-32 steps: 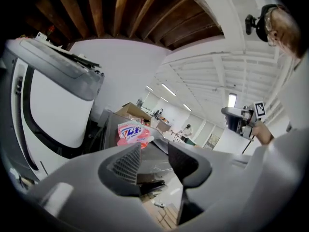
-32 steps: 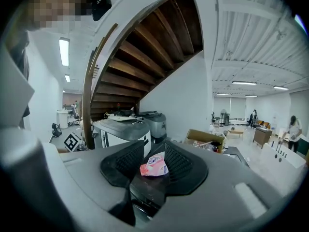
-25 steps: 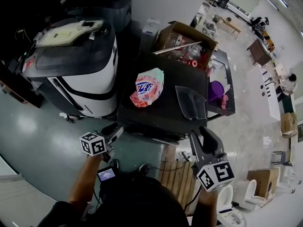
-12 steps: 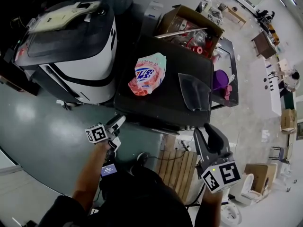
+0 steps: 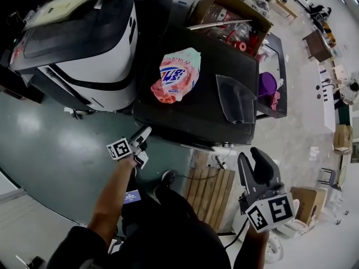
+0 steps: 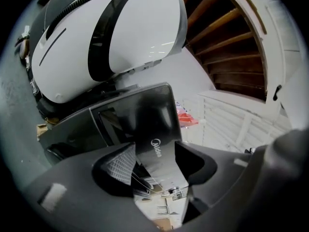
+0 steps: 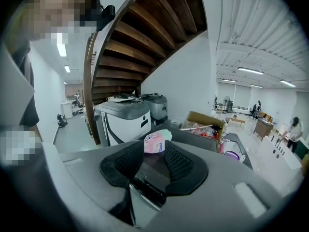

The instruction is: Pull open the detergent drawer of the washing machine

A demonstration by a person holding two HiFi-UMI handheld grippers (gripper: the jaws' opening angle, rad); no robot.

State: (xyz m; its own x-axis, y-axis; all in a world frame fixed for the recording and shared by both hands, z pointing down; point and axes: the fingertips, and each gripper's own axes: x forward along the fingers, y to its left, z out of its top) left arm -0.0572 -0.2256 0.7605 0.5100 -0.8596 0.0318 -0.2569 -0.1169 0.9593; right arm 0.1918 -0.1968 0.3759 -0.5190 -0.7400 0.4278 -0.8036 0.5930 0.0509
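Note:
The black washing machine [image 5: 190, 114] stands in the middle of the head view, with a pink detergent bag [image 5: 174, 82] on its lid. My left gripper [image 5: 142, 137] is held level at the washer's front left corner, and its jaws are opening. In the left gripper view the glossy black front panel with a logo [image 6: 153, 122] lies straight ahead of the left gripper [image 6: 152, 167]; nothing sits between the pads. My right gripper [image 5: 253, 160] hangs open by the washer's front right, holding nothing. In the right gripper view the right gripper [image 7: 153, 161] looks over the lid at the bag [image 7: 157, 142].
A big white and black machine [image 5: 84, 49] stands left of the washer. Behind the washer is a cardboard box [image 5: 224, 15] of items. A clear plastic lid [image 5: 235, 100] lies on the washer top. A wooden pallet [image 5: 210, 189] and cables lie on the floor by my feet.
The left gripper has sunk in front of the washer, rolled, and drawn up to its front left corner. The right gripper has dropped a little.

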